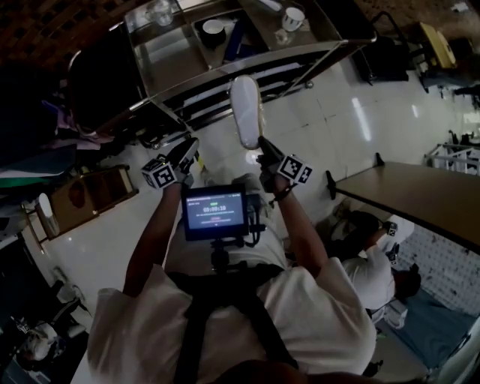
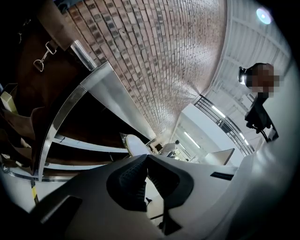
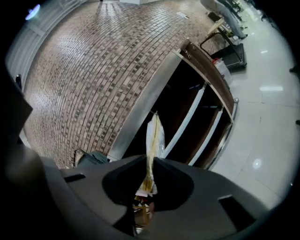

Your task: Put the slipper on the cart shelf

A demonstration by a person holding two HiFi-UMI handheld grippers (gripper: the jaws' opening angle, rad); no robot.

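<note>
A white slipper is held upright, sole towards me, with my right gripper shut on its lower end. It hangs in front of the steel cart, level with the cart's lower shelves. In the right gripper view the slipper shows edge-on between the jaws of the right gripper, and the cart lies beyond it. My left gripper is to the left of the slipper and apart from it. Its jaws meet with nothing between them; in that view the slipper shows beyond the tips.
On the cart's top stand a white cup, a bowl and a glass. A wooden table juts in at the right, with a person below it. Bags and boxes crowd the left. A brick wall rises behind the cart.
</note>
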